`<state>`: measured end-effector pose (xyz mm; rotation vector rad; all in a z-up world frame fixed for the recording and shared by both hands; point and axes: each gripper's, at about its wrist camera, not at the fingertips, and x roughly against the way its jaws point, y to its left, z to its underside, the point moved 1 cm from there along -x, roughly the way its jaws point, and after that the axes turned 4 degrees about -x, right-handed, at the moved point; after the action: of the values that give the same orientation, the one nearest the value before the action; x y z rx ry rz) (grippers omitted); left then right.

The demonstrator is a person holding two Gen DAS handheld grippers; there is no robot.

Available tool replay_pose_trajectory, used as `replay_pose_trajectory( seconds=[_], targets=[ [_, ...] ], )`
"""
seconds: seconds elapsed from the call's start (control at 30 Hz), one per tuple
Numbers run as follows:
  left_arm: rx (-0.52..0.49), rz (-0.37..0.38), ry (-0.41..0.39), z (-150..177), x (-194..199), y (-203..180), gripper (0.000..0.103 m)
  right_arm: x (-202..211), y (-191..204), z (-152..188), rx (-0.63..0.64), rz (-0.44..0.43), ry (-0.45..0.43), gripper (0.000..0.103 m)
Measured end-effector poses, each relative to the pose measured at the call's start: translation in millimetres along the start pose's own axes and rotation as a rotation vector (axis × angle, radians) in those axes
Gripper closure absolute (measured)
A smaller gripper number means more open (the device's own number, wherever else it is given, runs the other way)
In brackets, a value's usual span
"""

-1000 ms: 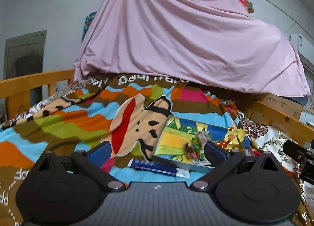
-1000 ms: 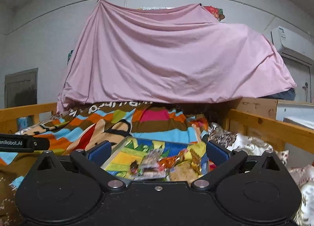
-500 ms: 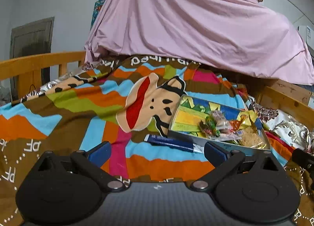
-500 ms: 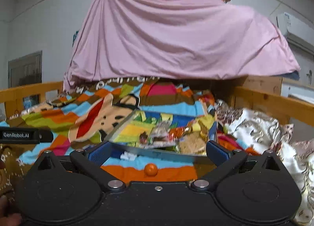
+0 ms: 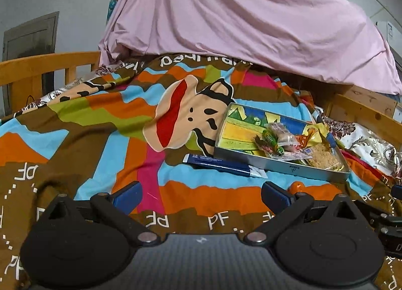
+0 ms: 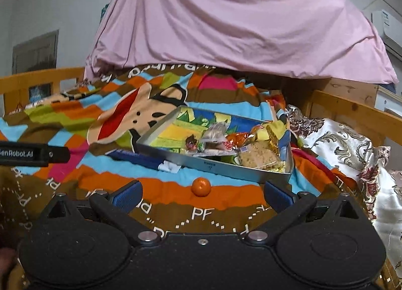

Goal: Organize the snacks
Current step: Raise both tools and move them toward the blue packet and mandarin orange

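Above the striped blanket (image 6: 176,184), the left gripper (image 5: 201,195) and the right gripper (image 6: 202,195) both stand wide apart, holding nothing. At twelve o'clock from the right gripper lies a small orange (image 6: 201,186), the snack tin (image 6: 251,171) just beyond. "PF" repeats across the blanket.

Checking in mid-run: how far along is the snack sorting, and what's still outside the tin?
Done: several wrapped snacks and a crumbly bar already lie in the metal tin.
In hand: nothing; the left gripper and right gripper are both open and empty.
Left: the small orange sits on the blanket just before the right gripper, and the blue tube lies beside the tin.
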<state>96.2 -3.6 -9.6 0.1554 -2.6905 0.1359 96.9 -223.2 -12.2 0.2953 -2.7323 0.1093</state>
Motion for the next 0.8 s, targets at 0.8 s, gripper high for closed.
replay_pose_trajectory(
  seconds=[0.8],
  targets=[
    [-0.030, 0.014, 0.030, -5, -1, -11, 0.000, -9, -8, 0, -0.066, 0.016, 0.032, 0.001]
  ],
)
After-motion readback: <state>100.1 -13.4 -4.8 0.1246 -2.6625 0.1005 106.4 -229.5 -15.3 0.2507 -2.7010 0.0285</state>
